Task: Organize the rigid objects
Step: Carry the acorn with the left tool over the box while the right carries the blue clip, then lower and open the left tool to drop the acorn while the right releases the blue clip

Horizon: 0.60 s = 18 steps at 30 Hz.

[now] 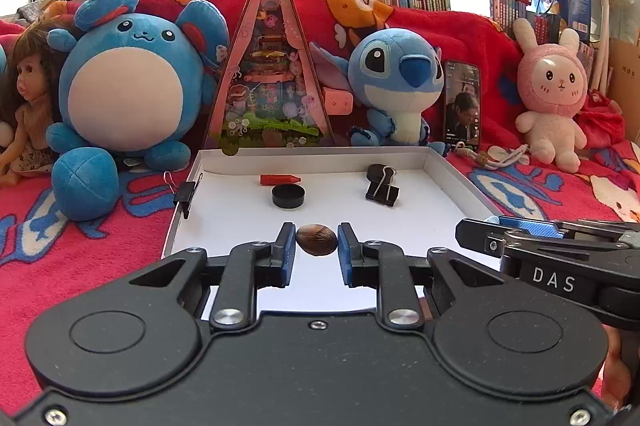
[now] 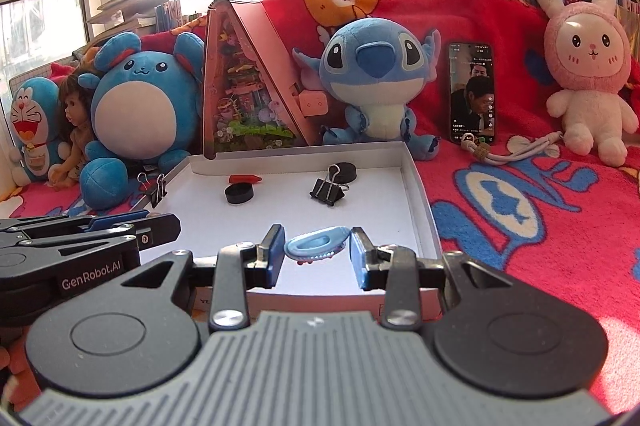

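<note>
My left gripper (image 1: 317,240) is shut on a brown oval seashell (image 1: 317,239), held over the near part of a shallow white box (image 1: 236,222). My right gripper (image 2: 316,246) is shut on a small light-blue oval plastic piece (image 2: 315,244) above the same white box (image 2: 416,193). Inside the box lie a red crayon (image 1: 280,179), a black round cap (image 1: 288,195), a black binder clip (image 1: 382,190) and a dark round piece (image 2: 344,170) behind the clip. Another binder clip (image 1: 187,191) sits on the box's left wall. Each gripper shows at the other view's edge.
The box rests on a red patterned blanket (image 2: 540,226). Behind it stand a round blue plush (image 1: 128,85), a triangular pink toy box (image 1: 270,73), a Stitch plush (image 1: 400,81), a lit phone (image 1: 462,105), a pink rabbit plush (image 1: 554,97) and a doll (image 1: 28,97). A corded strap (image 2: 512,151) lies at right.
</note>
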Available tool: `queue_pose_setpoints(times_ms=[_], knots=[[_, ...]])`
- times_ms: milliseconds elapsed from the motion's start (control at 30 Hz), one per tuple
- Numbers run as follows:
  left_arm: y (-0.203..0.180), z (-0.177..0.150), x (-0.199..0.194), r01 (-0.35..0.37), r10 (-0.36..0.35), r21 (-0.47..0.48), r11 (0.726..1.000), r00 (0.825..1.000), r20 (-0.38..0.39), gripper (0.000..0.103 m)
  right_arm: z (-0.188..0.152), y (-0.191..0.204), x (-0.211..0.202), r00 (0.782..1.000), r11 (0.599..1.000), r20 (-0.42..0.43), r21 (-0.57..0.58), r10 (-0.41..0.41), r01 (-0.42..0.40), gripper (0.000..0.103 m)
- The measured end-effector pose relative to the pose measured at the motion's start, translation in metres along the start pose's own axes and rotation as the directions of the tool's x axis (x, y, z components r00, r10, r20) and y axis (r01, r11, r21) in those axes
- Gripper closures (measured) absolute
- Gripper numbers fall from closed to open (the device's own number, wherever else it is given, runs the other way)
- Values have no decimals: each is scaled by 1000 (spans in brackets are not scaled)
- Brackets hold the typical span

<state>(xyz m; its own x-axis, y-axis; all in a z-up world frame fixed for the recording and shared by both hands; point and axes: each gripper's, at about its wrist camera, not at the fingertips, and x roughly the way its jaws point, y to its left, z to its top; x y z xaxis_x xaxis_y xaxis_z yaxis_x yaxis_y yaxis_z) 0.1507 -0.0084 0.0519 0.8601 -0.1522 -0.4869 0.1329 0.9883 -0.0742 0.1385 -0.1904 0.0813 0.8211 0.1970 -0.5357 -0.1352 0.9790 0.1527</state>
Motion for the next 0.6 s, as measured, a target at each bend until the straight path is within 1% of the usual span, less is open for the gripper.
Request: queue_pose_setpoints(times_ms=[200, 333, 600], knots=[[7, 9, 23, -9, 8, -36, 999, 1000, -28, 82, 7, -3, 19, 1000, 1000, -14, 25, -2, 3, 62], [12, 15, 41, -21, 18, -52, 998, 998, -64, 82, 14, -6, 32, 999, 999, -33, 45, 9, -7, 62], [17, 23, 74, -32, 23, -74, 997, 993, -115, 82, 28, -12, 62, 994, 995, -104, 102, 27, -16, 62]])
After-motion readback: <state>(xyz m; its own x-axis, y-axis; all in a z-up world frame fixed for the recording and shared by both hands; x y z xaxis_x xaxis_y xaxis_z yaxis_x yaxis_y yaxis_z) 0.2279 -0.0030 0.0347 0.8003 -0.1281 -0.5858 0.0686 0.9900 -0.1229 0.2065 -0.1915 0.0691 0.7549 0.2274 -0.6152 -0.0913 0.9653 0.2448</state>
